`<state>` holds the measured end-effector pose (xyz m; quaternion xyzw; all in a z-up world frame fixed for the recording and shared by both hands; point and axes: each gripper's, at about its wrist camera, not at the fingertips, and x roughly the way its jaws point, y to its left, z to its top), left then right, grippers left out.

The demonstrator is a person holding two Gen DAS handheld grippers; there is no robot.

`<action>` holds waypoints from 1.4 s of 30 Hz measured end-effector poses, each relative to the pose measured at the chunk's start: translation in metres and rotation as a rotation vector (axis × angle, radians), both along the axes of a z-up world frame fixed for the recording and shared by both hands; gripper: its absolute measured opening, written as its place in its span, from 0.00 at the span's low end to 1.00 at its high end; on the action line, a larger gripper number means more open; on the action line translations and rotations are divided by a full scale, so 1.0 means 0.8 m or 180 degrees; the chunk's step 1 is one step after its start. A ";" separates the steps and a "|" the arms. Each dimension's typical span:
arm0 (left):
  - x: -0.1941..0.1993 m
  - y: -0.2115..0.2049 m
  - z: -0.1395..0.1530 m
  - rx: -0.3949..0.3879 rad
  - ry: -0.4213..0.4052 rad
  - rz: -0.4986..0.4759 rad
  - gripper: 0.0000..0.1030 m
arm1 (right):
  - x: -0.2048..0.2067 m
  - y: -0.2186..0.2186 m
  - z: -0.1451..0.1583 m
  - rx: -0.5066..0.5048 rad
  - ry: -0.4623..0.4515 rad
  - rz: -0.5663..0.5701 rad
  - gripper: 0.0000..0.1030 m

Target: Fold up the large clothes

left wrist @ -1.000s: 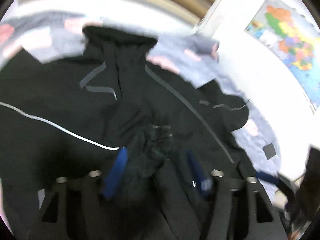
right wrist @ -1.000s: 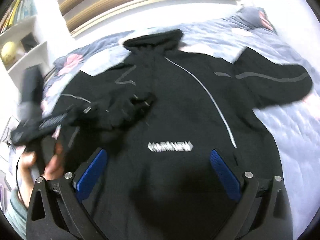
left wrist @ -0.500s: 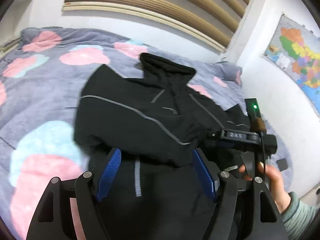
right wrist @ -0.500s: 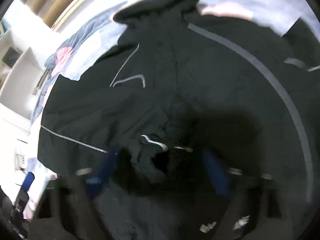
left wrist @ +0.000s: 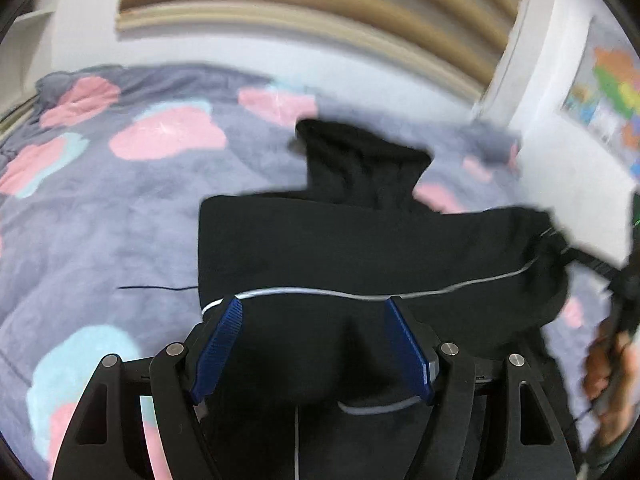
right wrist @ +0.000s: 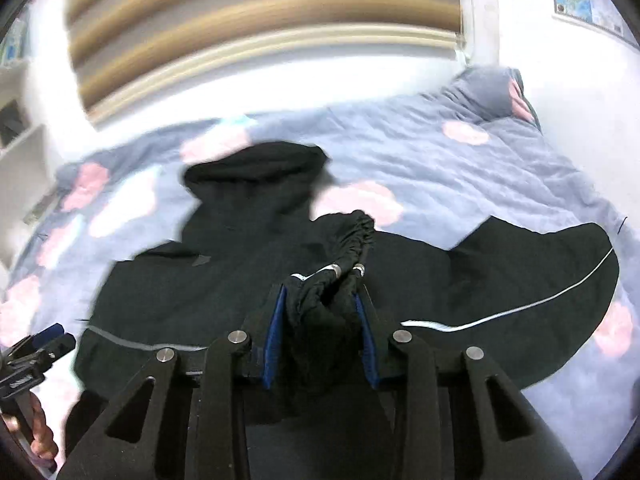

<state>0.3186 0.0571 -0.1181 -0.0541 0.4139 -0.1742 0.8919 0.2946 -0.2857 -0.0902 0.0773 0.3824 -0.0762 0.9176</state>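
Note:
A large black hooded jacket [left wrist: 360,248] with thin grey stripes lies on the bed, hood [left wrist: 360,160] toward the headboard. Its left sleeve is folded across the chest. My left gripper [left wrist: 314,312] is open and empty above the jacket's lower front. My right gripper [right wrist: 320,300] is shut on the sleeve's gathered cuff [right wrist: 344,252] and holds it lifted over the jacket [right wrist: 224,280]. The other sleeve [right wrist: 552,280] lies spread to the right. The right gripper shows blurred at the left wrist view's right edge [left wrist: 616,280].
The bed has a grey-blue cover [left wrist: 100,220] with pink and pale blue patches. A slatted headboard [right wrist: 260,20] and white wall stand behind. A map poster [left wrist: 608,96] hangs on the right wall. Shelves [right wrist: 20,120] stand at left.
The right gripper closed on the cuff and lifted it toward the right. The left gripper let go of the sleeve, opened and drew back. The sleeve now lies straight across the chest.

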 end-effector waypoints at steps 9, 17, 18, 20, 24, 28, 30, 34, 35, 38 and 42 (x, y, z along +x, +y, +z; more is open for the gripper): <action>0.043 -0.051 -0.125 0.0554 0.0263 0.0024 0.75 | 0.038 -0.063 -0.171 0.0274 0.0638 -0.0025 0.40; 0.035 -0.051 -0.121 0.0560 0.0117 0.0021 0.77 | 0.030 -0.075 -0.156 0.0568 0.0687 0.0112 0.63; 0.034 -0.052 -0.115 0.0565 0.0136 0.0014 0.77 | 0.024 -0.072 -0.144 0.0611 0.0672 0.0115 0.64; 0.024 -0.052 -0.097 0.0506 0.0134 -0.0013 0.77 | 0.003 -0.062 -0.109 0.0649 0.0465 0.0206 0.73; -0.007 -0.071 -0.051 0.0041 -0.0038 -0.0233 0.77 | -0.014 -0.012 -0.071 0.0404 0.0223 0.0414 0.89; -0.019 -0.112 -0.058 0.0230 -0.0093 -0.0402 0.77 | -0.007 0.036 -0.105 -0.0261 0.0400 0.0460 0.91; -0.011 -0.120 -0.096 0.0363 0.0092 -0.0403 0.77 | -0.001 0.037 -0.140 -0.0410 0.0635 0.0324 0.92; -0.012 -0.114 -0.121 0.0263 0.0007 -0.0328 0.77 | -0.010 -0.009 -0.177 0.0302 0.0652 0.0247 0.92; -0.013 -0.117 -0.121 0.0297 -0.0022 -0.0316 0.77 | -0.012 -0.013 -0.174 0.0365 0.0628 0.0246 0.92; -0.019 -0.118 -0.122 0.0366 -0.0111 -0.0310 0.77 | -0.033 -0.026 -0.152 0.0620 0.0406 0.0232 0.88; -0.020 -0.117 -0.122 0.0342 -0.0134 -0.0307 0.77 | -0.082 -0.055 -0.090 0.0846 -0.0081 0.0027 0.88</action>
